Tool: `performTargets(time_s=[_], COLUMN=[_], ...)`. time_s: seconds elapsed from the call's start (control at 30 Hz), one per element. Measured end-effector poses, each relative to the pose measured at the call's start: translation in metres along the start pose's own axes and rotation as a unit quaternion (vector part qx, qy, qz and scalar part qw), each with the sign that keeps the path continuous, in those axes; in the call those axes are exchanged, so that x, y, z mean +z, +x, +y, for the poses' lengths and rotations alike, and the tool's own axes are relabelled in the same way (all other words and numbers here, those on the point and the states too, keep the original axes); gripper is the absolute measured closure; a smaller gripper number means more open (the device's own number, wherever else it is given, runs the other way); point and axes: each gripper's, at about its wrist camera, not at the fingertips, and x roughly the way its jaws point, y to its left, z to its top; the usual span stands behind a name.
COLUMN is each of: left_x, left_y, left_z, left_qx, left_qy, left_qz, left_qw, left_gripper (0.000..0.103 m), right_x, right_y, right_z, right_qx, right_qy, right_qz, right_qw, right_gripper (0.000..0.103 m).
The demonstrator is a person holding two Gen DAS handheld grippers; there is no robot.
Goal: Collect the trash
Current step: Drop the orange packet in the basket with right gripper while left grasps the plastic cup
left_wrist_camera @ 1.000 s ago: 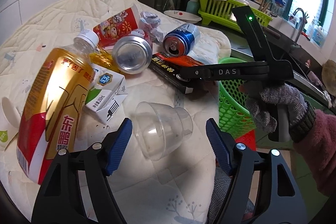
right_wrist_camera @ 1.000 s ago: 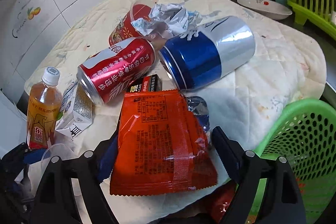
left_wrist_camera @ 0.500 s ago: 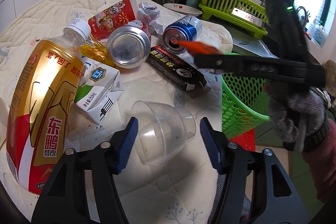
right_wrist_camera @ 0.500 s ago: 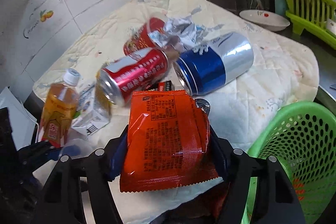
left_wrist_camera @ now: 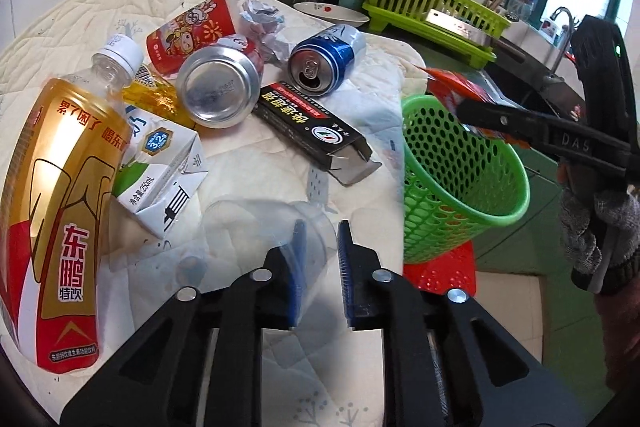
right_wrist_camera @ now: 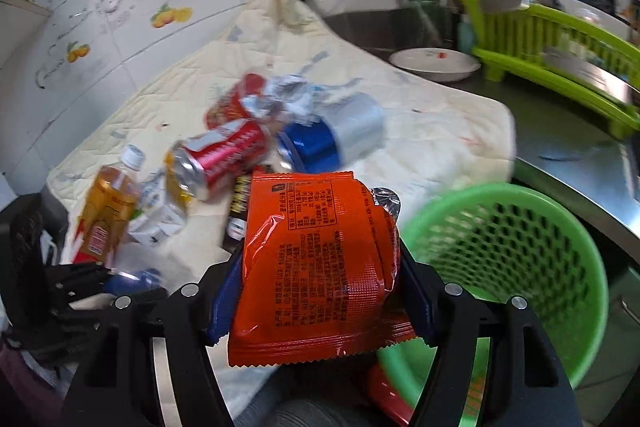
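Note:
A clear plastic cup (left_wrist_camera: 248, 227) lies on its side on the quilted cloth (left_wrist_camera: 260, 367). My left gripper (left_wrist_camera: 320, 239) is closing on it, its blue pads pinching the cup's wall near the rim. My right gripper (right_wrist_camera: 320, 257) is shut on an orange snack packet (right_wrist_camera: 316, 227), held in the air just left of the green mesh basket (right_wrist_camera: 520, 195). In the left wrist view the right gripper (left_wrist_camera: 500, 119) holds that packet (left_wrist_camera: 452, 87) over the far rim of the basket (left_wrist_camera: 460, 195); a gloved hand (left_wrist_camera: 592, 227) holds its handle.
On the cloth lie a yellow drink bottle (left_wrist_camera: 60, 187), a milk carton (left_wrist_camera: 160, 167), a red can (left_wrist_camera: 218, 93), a blue can (left_wrist_camera: 324, 63), a black box (left_wrist_camera: 316, 123), a red paper cup (left_wrist_camera: 192, 31) and crumpled foil (left_wrist_camera: 260, 19). A dish rack (left_wrist_camera: 432, 15) and plate (left_wrist_camera: 332, 13) stand behind.
My left jaws have closed from wide apart onto the clear cup. My right gripper has lifted the orange packet off the cloth and carried it right toward the basket.

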Motion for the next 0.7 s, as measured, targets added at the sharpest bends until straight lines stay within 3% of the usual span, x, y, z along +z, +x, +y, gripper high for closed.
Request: performTargets(time_s=[0.33, 0.7], left_x=[0.012, 0.044], left_y=[-0.020, -0.010], left_z=[-0.023, -0.088], left_qx=[-0.029, -0.076], left_qy=[0.021, 0.087], left_qz=[-0.023, -0.031], left_qw=[0.9991, 0.9929], left_gripper=[0.089, 0.089], right_x=[-0.037, -0.051], right_y=[-0.008, -0.023], right_z=[-0.058, -0.100], right_qx=[-0.072, -0.087], right_qy=[0.052, 0.106], right_qz=[0.029, 0.020], right_qw=[0.996, 0.990], right_gripper=[0.036, 0.026])
